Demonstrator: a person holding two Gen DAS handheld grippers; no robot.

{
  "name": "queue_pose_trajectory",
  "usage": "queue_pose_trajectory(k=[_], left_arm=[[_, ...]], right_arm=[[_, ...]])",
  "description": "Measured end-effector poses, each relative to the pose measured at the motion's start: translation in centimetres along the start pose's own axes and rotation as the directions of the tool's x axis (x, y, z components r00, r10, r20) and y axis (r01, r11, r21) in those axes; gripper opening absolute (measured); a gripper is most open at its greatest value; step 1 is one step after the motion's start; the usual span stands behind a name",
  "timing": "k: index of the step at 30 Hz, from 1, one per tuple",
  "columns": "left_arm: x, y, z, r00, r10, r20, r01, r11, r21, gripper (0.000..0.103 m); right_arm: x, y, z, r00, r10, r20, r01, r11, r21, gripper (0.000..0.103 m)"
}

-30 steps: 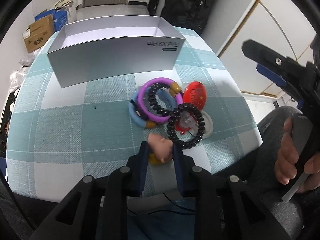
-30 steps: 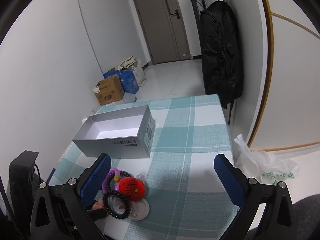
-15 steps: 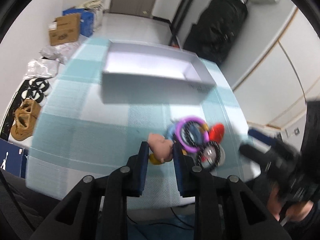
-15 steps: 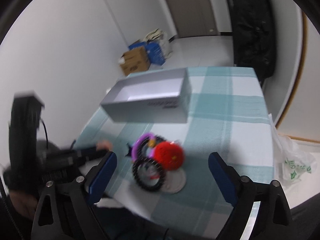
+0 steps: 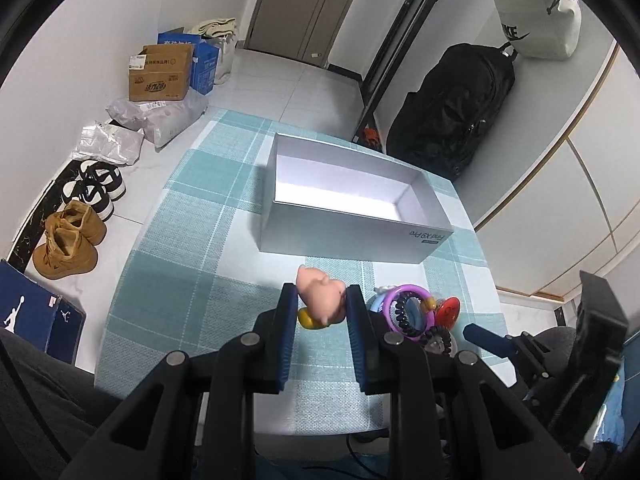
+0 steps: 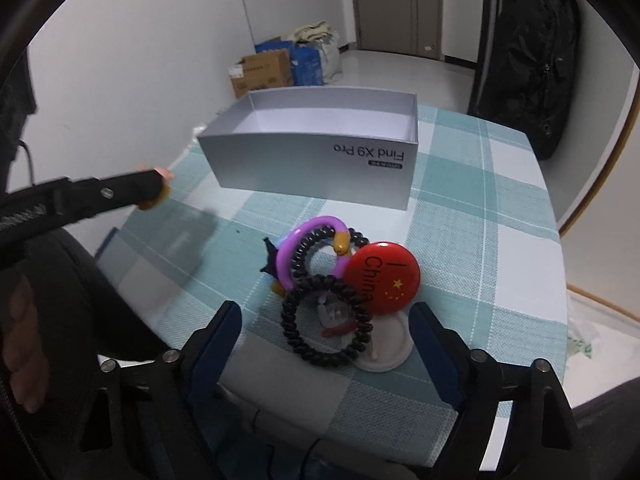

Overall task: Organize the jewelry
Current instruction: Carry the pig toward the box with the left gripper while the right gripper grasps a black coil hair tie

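Note:
My left gripper (image 5: 321,309) is shut on a pink pig charm (image 5: 321,294) with a yellow base, held above the checked tablecloth in front of the open grey box (image 5: 352,216). From the right wrist view the left gripper (image 6: 154,188) reaches in from the left with the charm. A pile lies near the table's front edge: a purple ring (image 6: 310,246), black coil hair ties (image 6: 326,322), a red round badge (image 6: 382,276) and a white disc (image 6: 386,350). My right gripper (image 6: 325,330) straddles the pile, its jaws closing and not touching anything.
The grey box (image 6: 316,160) stands at the far side of the table (image 5: 188,264). On the floor to the left are shoes (image 5: 68,244), cardboard boxes (image 5: 160,74) and plastic bags. A black backpack (image 5: 452,120) hangs at the back right. A person's hand (image 6: 22,346) shows at left.
The left gripper lifted the pig charm off the cloth and swung left, away from the pile. The right gripper came down over the pile and its jaws narrowed.

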State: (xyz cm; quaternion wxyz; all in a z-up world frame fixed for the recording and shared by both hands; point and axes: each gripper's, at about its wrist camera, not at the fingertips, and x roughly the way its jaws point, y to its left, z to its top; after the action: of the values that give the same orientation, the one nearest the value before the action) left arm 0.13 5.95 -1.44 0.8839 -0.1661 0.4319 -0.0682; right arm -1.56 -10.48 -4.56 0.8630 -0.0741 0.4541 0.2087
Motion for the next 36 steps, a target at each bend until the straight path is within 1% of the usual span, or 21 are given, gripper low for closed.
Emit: queue_pose_trajectory(k=[2, 3, 5, 6, 7, 8, 11, 12, 14, 16, 20, 24, 32, 36], left_arm=[[-0.2, 0.1, 0.1, 1.000, -0.007, 0.002, 0.007, 1.000, -0.004, 0.019], [-0.2, 0.1, 0.2, 1.000, -0.008, 0.007, 0.009, 1.000, -0.004, 0.019], [-0.4, 0.1, 0.3, 1.000, -0.013, 0.013, 0.013, 1.000, -0.004, 0.019], [-0.4, 0.0, 0.3, 1.000, -0.013, 0.017, 0.013, 1.000, -0.002, 0.019], [-0.5, 0.0, 0.3, 1.000, -0.013, 0.020, 0.013, 1.000, 0.002, 0.019], [-0.5, 0.0, 0.3, 1.000, -0.014, 0.021, 0.014, 1.000, 0.004, 0.019], [-0.6, 0.0, 0.2, 1.000, -0.017, 0.021, 0.017, 1.000, 0.003, 0.019], [-0.6, 0.0, 0.2, 1.000, -0.019, 0.021, 0.019, 1.000, 0.002, 0.019], [-0.7, 0.1, 0.2, 1.000, -0.019, 0.023, 0.019, 1.000, -0.002, 0.019], [-0.7, 0.1, 0.2, 1.000, -0.020, 0.022, 0.020, 1.000, -0.007, 0.019], [-0.8, 0.1, 0.2, 1.000, -0.020, 0.021, 0.020, 1.000, -0.013, 0.019], [-0.9, 0.2, 0.2, 0.999, -0.022, 0.025, 0.023, 1.000, -0.019, 0.019], [-0.5, 0.0, 0.2, 1.000, -0.017, 0.012, 0.017, 1.000, -0.013, 0.019], [-0.3, -0.2, 0.6, 1.000, -0.018, 0.007, 0.018, 1.000, -0.004, 0.019]], right_arm=[[0.6, 0.1, -0.1, 0.999, -0.034, -0.019, 0.034, 0.999, 0.001, 0.077], [0.8, 0.2, -0.1, 0.999, -0.038, -0.028, 0.038, 0.999, -0.002, 0.072], [1.3, 0.6, -0.2, 0.997, -0.070, -0.045, 0.069, 0.997, -0.020, 0.069], [1.4, 0.8, -0.2, 0.995, -0.081, -0.049, 0.080, 0.996, -0.029, 0.066], [1.5, 0.9, -0.3, 0.994, -0.092, -0.052, 0.090, 0.995, -0.035, 0.061], [1.6, 1.0, -0.3, 0.993, -0.105, -0.055, 0.103, 0.994, -0.039, 0.059], [1.8, 1.3, -0.5, 0.991, -0.125, -0.056, 0.122, 0.991, -0.053, 0.052], [1.8, 1.4, -0.5, 0.991, -0.125, -0.055, 0.121, 0.991, -0.058, 0.047], [1.7, 1.6, -0.6, 0.991, -0.125, -0.054, 0.121, 0.991, -0.064, 0.046], [1.6, 1.2, -0.6, 0.992, -0.116, -0.052, 0.114, 0.992, -0.046, 0.042], [1.2, -0.4, -0.3, 0.996, -0.079, -0.046, 0.080, 0.996, 0.035, 0.042], [0.1, -1.6, -0.2, 1.000, -0.008, -0.006, 0.008, 0.993, 0.115, 0.042], [-2.0, -2.1, 0.4, 0.994, 0.059, 0.097, -0.074, 0.985, 0.157, 0.042], [-2.6, -2.4, 0.8, 0.987, 0.092, 0.128, -0.113, 0.979, 0.172, 0.042]])
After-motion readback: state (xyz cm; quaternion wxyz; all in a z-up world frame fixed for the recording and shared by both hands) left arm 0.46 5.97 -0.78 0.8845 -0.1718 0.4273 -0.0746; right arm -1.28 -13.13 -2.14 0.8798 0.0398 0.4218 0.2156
